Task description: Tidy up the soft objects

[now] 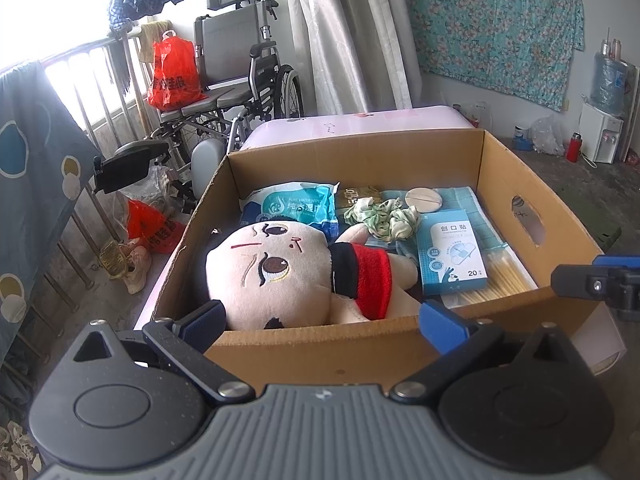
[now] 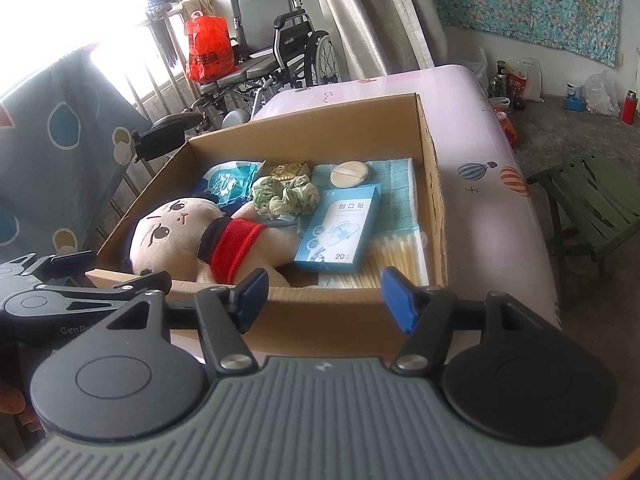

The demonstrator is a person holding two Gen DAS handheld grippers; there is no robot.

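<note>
We are holding both tongs at the near wall of the box (image 1: 320, 356), each spread wide and gripping nothing. The left tongs (image 1: 322, 322) are hanging just over that wall, and the doll (image 1: 280, 276) is lying straight ahead of them, just inside the box, its head all but touching the left pad. The right tongs (image 2: 324, 294) are waiting further right, facing the bandage box (image 2: 336, 232) and the cotton swabs (image 2: 396, 256) rather than the doll.

The doll's long axis is running across our reach, head toward the left wall, red shirt and legs toward the middle. So we are judging the left tongs the nearer pair, and the head the widest, softest part to close on; the gap between the pads looks about a match for it, though we cannot tell for sure through the fisheye.

Behind the doll a wipes pack (image 1: 296, 208) is lying against the far left, with a crumpled green scrunchie (image 1: 380, 216), a round puff (image 1: 424, 199) and a folded teal towel (image 1: 476, 216) further right. The soft things are thus sitting mixed with the hard packets.

The box is resting on a desk with a pink printed cover (image 2: 480, 160). Beyond it we are seeing a wheelchair (image 1: 240, 68) carrying a red bag (image 1: 174, 74), a curtain (image 1: 344, 32), a floral cloth (image 1: 492, 20) on the wall and a green stool (image 2: 592, 200) at the right.
</note>
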